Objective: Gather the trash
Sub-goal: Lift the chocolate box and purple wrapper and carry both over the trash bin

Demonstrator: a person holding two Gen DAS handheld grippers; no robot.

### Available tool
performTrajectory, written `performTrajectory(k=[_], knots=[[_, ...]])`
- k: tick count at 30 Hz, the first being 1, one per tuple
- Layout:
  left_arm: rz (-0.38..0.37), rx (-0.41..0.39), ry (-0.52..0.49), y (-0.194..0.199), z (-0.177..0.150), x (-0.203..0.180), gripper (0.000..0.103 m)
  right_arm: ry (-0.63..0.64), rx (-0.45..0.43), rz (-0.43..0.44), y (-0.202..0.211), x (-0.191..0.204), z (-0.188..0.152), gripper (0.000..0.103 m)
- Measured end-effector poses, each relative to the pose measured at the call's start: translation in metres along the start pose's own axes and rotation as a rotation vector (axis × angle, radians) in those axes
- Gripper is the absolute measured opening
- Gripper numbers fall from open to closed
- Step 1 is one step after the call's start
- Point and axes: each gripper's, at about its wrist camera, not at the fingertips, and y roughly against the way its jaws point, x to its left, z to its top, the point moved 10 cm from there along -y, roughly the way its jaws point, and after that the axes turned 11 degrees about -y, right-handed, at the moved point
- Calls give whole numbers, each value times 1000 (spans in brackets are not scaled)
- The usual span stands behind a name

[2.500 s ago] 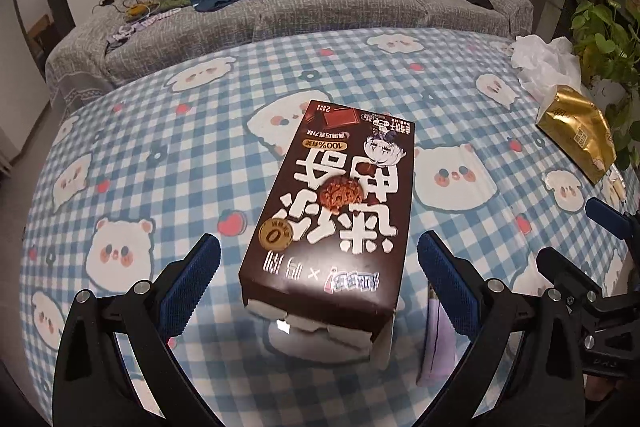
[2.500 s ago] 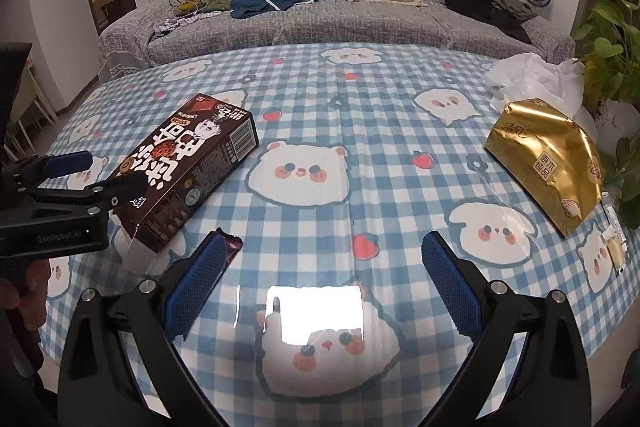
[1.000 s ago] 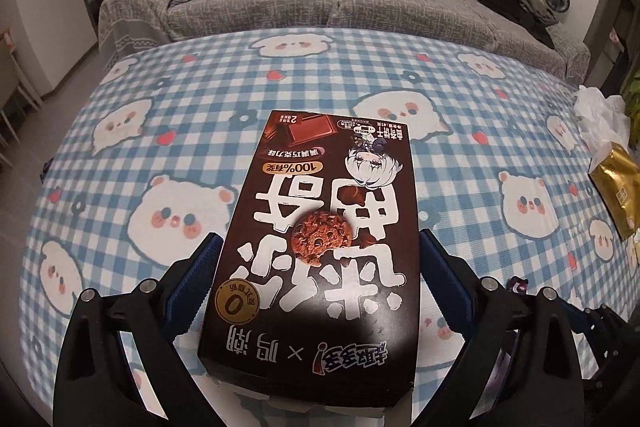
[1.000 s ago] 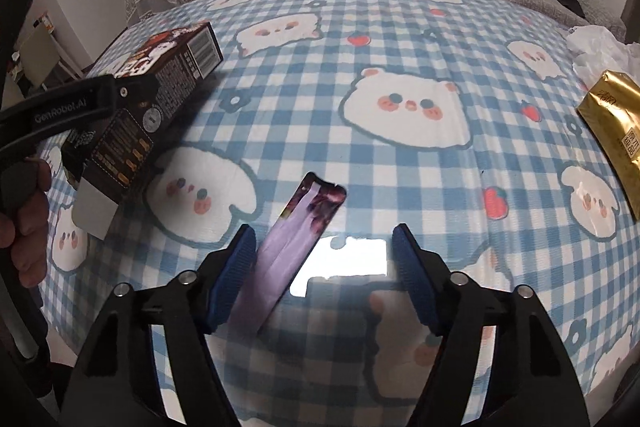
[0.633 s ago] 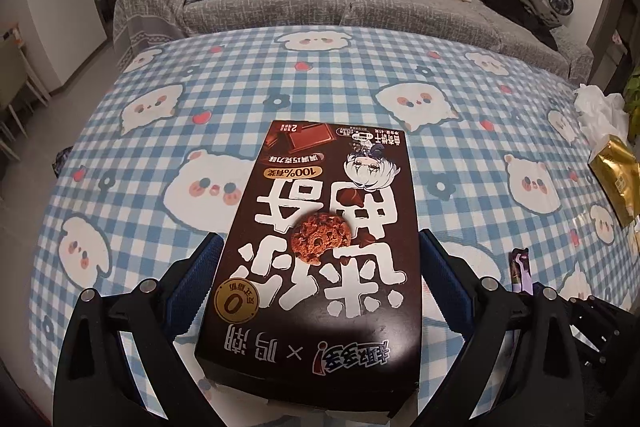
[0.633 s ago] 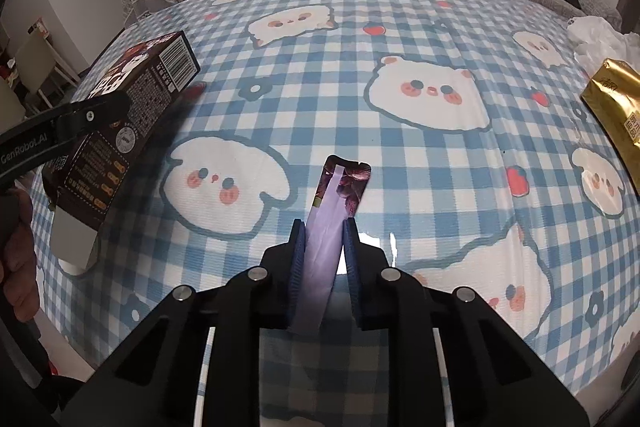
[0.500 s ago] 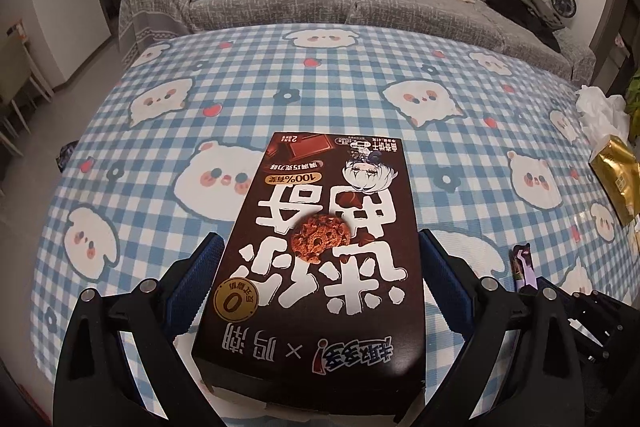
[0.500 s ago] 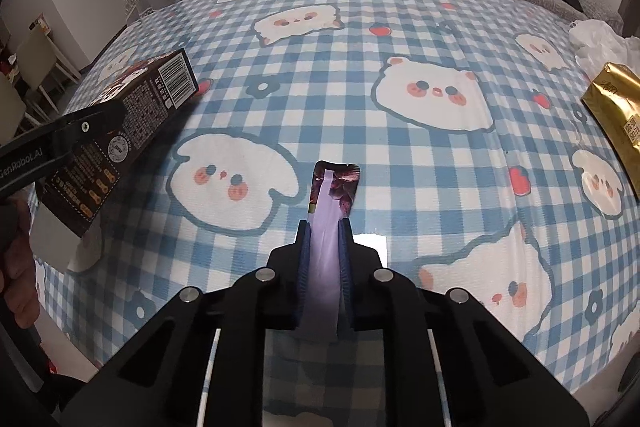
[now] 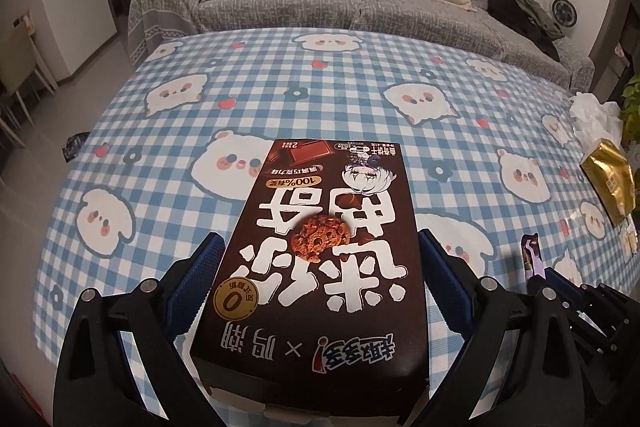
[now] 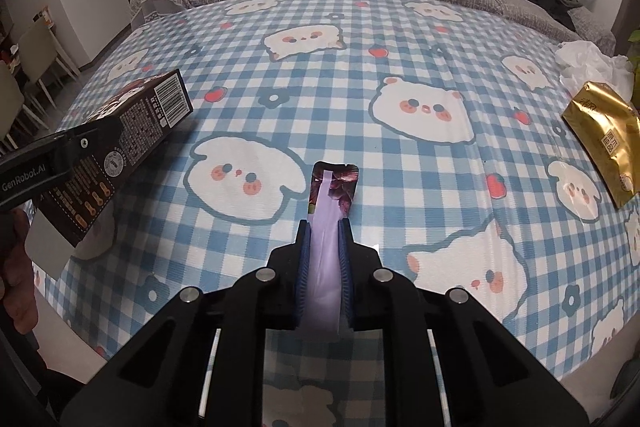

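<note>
The brown cookie box is clamped across its width by the left gripper and held above the checkered table. The thin purple wrapper is pinched flat by the right gripper. The wrapper is limp and could slide out. The box's hanging bottom flap could snag.

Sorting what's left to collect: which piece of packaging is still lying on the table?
The gold packet by the right edge; the brown box is in the left gripper, the purple wrapper in the right gripper.
</note>
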Motion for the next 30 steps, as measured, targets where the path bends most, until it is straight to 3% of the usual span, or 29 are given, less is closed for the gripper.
performTrajectory(k=[30], knots=[[-11,-43,25,71,-60,-7,92,34,-62,3,59,4,-37,14]])
